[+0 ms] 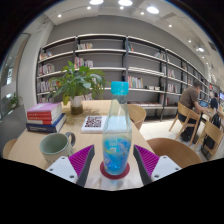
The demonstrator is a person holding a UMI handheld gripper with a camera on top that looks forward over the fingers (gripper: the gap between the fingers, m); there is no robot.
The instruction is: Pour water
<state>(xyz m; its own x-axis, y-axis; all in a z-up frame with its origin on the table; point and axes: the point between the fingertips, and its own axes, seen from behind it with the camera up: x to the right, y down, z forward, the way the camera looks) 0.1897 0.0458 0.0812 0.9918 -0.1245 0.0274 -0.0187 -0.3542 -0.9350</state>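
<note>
Water bottle (117, 135), blue-capped, upright at lower centre, clamped between tool (116, 160) pads. Green mug (55, 147) at lower left on desk (95, 112). Best tilted slowly over mug, grip firm.

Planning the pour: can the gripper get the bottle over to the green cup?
Probably yes. The gripper has the bottle between its fingers, and the cup stands just beside it with nothing between.

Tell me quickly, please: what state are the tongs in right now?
Tongs: shut on the clear plastic water bottle with a blue cap; both pink pads press its sides, above the wooden table.
</note>
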